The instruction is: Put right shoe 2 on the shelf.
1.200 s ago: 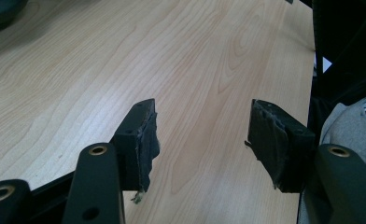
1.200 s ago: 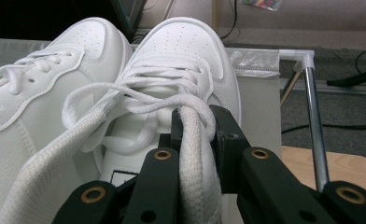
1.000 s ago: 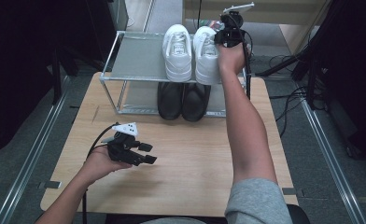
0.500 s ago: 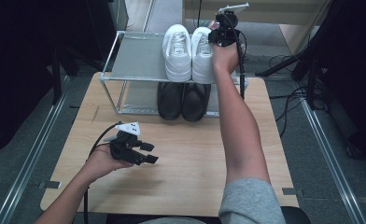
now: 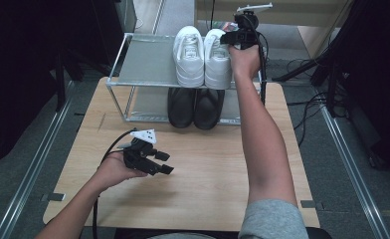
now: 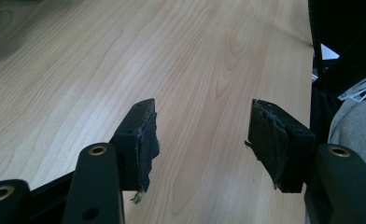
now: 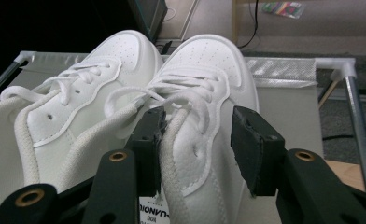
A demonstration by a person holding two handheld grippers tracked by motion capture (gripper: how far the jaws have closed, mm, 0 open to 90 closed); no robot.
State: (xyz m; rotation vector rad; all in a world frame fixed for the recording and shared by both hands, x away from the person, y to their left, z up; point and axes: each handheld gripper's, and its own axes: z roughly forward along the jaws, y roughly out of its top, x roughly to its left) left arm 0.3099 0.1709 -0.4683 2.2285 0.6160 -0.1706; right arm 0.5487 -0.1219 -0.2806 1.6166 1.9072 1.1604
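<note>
Two white sneakers (image 5: 203,55) on the rack's top shelf (image 5: 143,62).
The right gripper (image 7: 195,135), jaws just opening, straddles the right sneaker's collar, heel cut off; the left gripper (image 6: 202,135) gapes empty over the table (image 6: 78,70).

Right hand-held gripper (image 7: 197,140) newly opened

two white shoes (image 5: 203,56) sit on top of one metal rack (image 5: 133,62), and two black shoes (image 5: 195,107) sit below. one wooden table (image 5: 208,169) holds it, and the person carries two grippers: left gripper (image 5: 155,162), right gripper (image 5: 233,37).
</note>
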